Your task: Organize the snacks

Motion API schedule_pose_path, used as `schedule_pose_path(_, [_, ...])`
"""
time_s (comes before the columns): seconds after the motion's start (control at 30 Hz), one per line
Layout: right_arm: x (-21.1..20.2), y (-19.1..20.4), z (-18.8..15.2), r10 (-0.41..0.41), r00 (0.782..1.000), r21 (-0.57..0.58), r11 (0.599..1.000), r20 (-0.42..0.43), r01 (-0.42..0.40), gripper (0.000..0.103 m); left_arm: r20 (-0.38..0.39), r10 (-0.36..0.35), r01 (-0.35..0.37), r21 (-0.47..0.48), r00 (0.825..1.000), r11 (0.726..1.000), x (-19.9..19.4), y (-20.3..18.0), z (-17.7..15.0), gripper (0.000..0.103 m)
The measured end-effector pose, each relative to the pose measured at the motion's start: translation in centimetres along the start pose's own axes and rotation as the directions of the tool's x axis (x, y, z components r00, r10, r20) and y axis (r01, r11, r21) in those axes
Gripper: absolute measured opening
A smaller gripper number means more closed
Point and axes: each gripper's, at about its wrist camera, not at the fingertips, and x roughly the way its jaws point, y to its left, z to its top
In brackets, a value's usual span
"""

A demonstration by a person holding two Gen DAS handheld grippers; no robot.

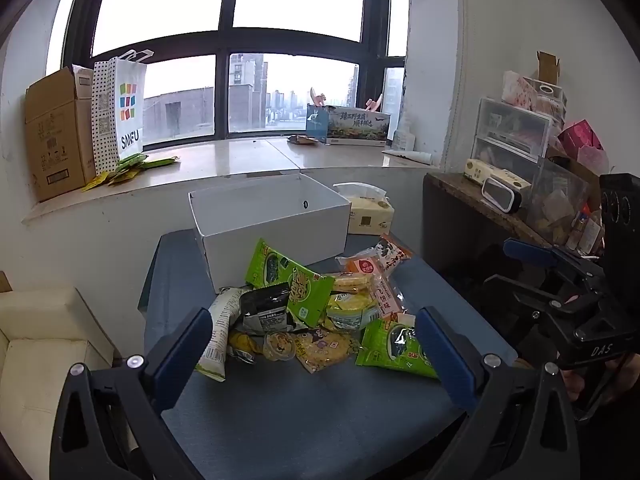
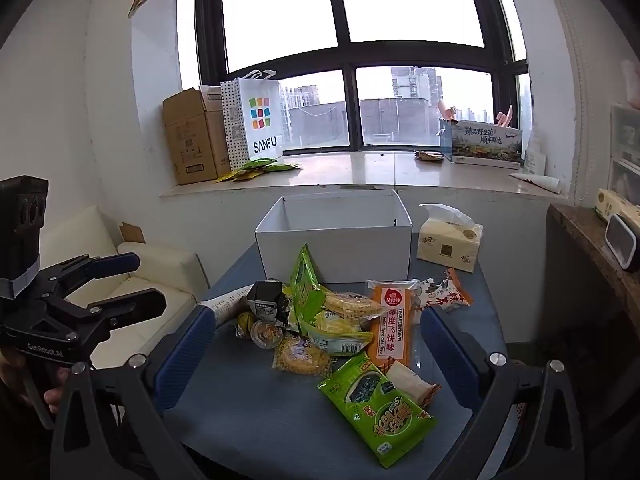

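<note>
Your left gripper point(image 1: 314, 338) and right gripper point(image 2: 316, 338) both stand wide, holding nothing. One white box point(image 2: 336, 240) sits behind the snack pile point(image 2: 340, 320), which includes two green packets point(image 2: 376, 404).

I see a heap of snacks point(image 2: 320, 320) on the blue table: two green seaweed packs point(image 2: 376, 408), one leaning upright and one flat at the near edge, an orange flatbread pack point(image 2: 390, 324), clear cracker bags point(image 2: 352, 306), a round cookie pack point(image 2: 300, 356) and a black pouch point(image 2: 266, 300). Just behind it stands an open white box point(image 2: 336, 236), upright, its inside bare as far as I can see.
</note>
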Motion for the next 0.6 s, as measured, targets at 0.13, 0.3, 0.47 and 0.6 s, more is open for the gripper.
schedule_pose_path(0.13, [0.06, 0.14, -0.05, 0.002, 1.000, -0.002, 1.000, -0.004, -0.002, 0.103, 0.000, 0.001, -0.001, 0.000, 1.000, 1.000, 0.00, -0.02, 0.05, 0.103])
schedule_pose_path(0.3, [0.06, 0.18, -0.06, 0.006, 1.000, -0.004, 1.000, -0.007, -0.006, 0.103, 0.001, 0.003, -0.003, 0.000, 1.000, 1.000, 0.02, -0.04, 0.01, 0.103])
schedule_pose_path(0.47, [0.10, 0.19, -0.09, 0.006, 1.000, -0.004, 1.000, -0.008, -0.006, 0.103, 0.001, 0.004, -0.004, -0.002, 1.000, 1.000, 0.02, 0.05, -0.01, 0.103])
schedule_pose_path(0.6, [0.15, 0.27, -0.16, 0.006, 1.000, -0.007, 1.000, -0.011, -0.006, 0.103, 0.002, 0.007, -0.007, -0.005, 1.000, 1.000, 0.05, 0.25, -0.09, 0.103])
